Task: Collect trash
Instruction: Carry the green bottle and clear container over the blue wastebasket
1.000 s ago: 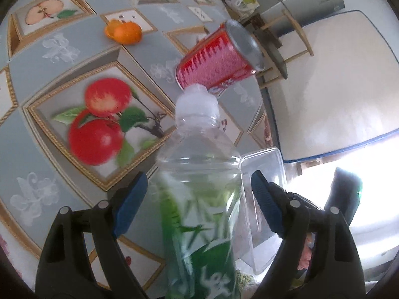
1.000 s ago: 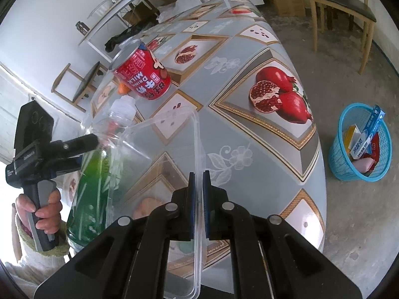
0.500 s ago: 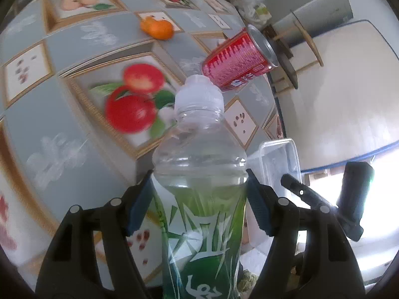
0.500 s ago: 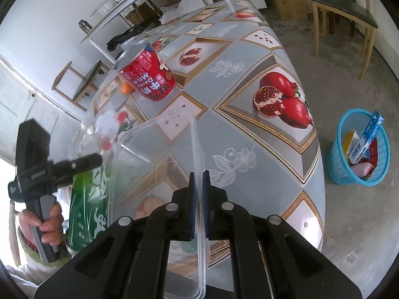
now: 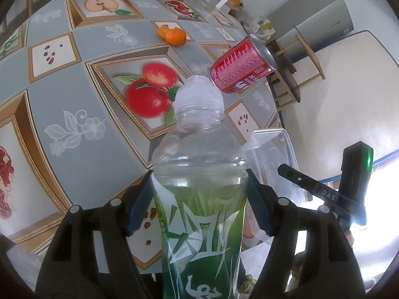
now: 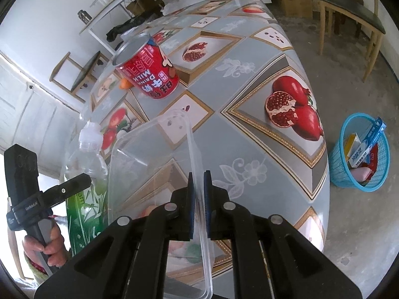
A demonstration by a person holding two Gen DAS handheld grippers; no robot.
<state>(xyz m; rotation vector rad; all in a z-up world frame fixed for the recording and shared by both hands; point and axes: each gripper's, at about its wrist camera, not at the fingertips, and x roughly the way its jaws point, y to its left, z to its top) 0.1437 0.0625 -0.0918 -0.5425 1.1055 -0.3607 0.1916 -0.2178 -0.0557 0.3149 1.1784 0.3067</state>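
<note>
The left gripper (image 5: 199, 199) has just closed onto the bottle (image 5: 199, 199) at the tabletop's (image 5: 74, 99) near edge; the right gripper (image 6: 198, 206) pinches the container (image 6: 149, 174) rim. The bottle stands upright, cap up; its smooth, thin wall could buckle or slip.

Both grippers (image 5: 199, 206) (image 6: 198, 204): black plastic arms, silver screws, blue pads on jaws.

Both fisheye views look steeply down along their own fingers, close over the surface (image 5: 74, 57). The left-wrist view faces the far wall across the red can (image 5: 243, 66); the right-wrist view faces the floor and blue basket (image 6: 359, 172). Both share the can, the bottle (image 6: 87, 174) and the clear container (image 6: 149, 154).
</note>
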